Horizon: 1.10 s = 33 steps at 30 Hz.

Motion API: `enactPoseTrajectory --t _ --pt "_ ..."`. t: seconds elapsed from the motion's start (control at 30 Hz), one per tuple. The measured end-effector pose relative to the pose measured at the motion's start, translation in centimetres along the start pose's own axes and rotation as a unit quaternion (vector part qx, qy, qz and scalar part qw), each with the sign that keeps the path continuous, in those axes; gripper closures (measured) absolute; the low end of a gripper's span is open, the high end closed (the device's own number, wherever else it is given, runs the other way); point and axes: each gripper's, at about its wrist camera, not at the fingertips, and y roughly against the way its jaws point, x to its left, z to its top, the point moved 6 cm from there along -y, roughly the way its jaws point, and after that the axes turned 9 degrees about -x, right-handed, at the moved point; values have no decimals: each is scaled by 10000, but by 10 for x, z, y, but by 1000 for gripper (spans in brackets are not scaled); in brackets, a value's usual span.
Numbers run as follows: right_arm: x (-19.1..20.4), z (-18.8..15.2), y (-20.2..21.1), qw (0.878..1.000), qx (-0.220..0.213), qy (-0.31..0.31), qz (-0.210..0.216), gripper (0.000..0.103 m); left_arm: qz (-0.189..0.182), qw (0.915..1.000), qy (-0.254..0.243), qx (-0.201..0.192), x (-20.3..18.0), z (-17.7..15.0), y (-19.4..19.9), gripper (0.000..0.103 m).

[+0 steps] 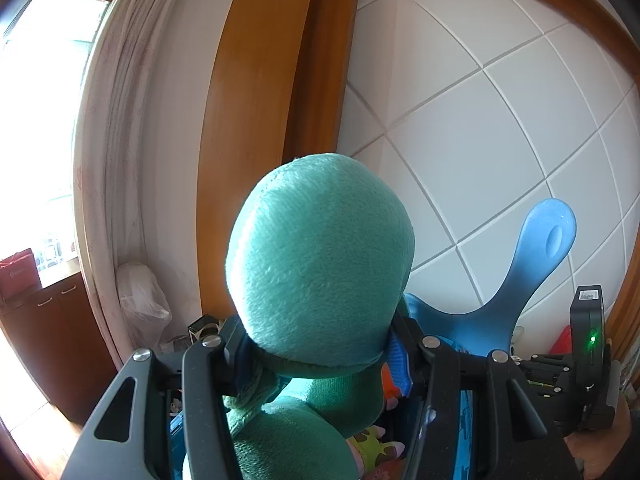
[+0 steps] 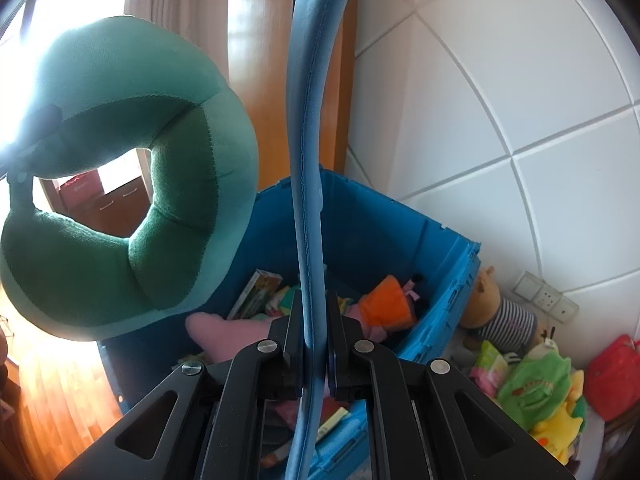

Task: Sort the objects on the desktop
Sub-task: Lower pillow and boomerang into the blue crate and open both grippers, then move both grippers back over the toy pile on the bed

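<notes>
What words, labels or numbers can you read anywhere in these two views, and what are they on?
None can be read.
White sticker on the black device: print too small.
Red bag by the window: pale logo, blurred.
Box in the blue crate: printing blurred.
Green packet beside the crate: blurred.

The blue crate (image 2: 384,232) is open on top, but toys already fill its floor. The green neck pillow (image 2: 120,184) hangs over its left side, and the blue shoehorn (image 2: 308,160) crosses the middle. The tiled wall (image 2: 500,100) stands close behind, plush toys (image 2: 532,392) lie at right.
</notes>
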Motion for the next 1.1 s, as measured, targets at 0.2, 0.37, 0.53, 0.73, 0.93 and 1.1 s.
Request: enactPoseTrajectory --t 0.2,0.37,0.53,0.73,0.93,1.1 --pt "2 4 -8 9999 8 -66 -104 88 -168 9997 -62 145 -2 -6 -10 30" --pt "-1 5 -11 9996 -48 -154 -220 26 -234 9992 -218 253 -12 -9 -16 1" --pt "3 3 -11 9996 -21 -117 -243 26 -247 9991 -218 264 -14 -10 -16 0" --pt "2 -1 -8 9995 -3 -124 -301 26 -250 9991 -232 250 -19 -12 -10 0" --pt "-4 -9 0 9994 -24 -140 -320 26 -248 9989 -263 301 -24 -17 -4 0" --pt "-10 -20 16 9992 -30 -217 -323 26 -305 9981 -347 402 -42 -24 3 0"
